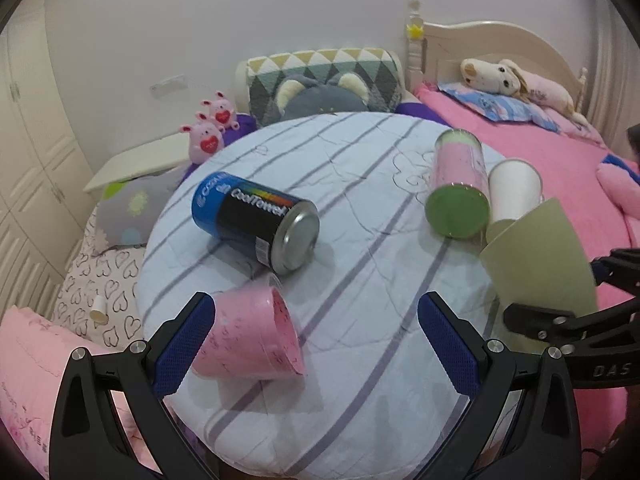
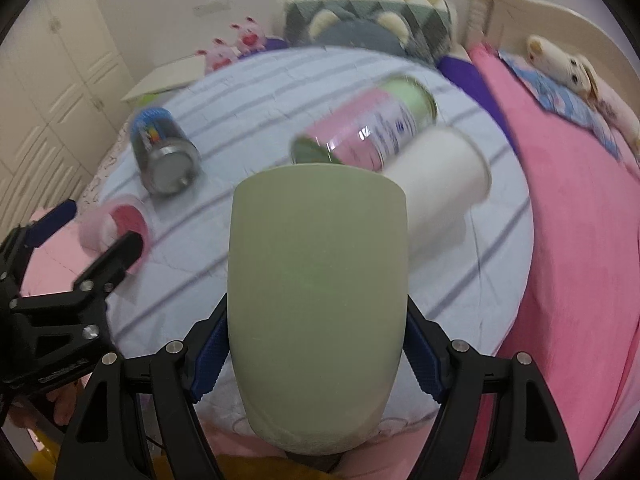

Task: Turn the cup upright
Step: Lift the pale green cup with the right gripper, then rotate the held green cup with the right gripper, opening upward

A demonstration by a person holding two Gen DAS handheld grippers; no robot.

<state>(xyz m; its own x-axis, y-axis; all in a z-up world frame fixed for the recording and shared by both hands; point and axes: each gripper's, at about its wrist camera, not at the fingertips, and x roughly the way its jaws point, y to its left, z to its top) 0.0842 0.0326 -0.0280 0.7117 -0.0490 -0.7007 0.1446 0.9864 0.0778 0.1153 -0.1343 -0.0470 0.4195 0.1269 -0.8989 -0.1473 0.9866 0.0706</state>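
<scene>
My right gripper [image 2: 318, 344] is shut on a pale green cup [image 2: 318, 304] and holds it above the near edge of the round striped cushion [image 2: 240, 92], rim pointing away from the camera. The cup also shows at the right of the left wrist view [image 1: 540, 264]. My left gripper [image 1: 316, 344] is open. A pink cup [image 1: 252, 336] lies on its side against its left finger [image 1: 184, 348], mouth facing right. A white cup [image 1: 514, 192] lies on its side at the cushion's right edge.
A blue and black can [image 1: 256, 224] and a pink and green canister [image 1: 460, 184] lie on their sides on the cushion [image 1: 360, 280]. A pink bed [image 1: 560, 152] with plush toys is on the right. Pillows and wardrobe doors [image 1: 28, 160] are on the left.
</scene>
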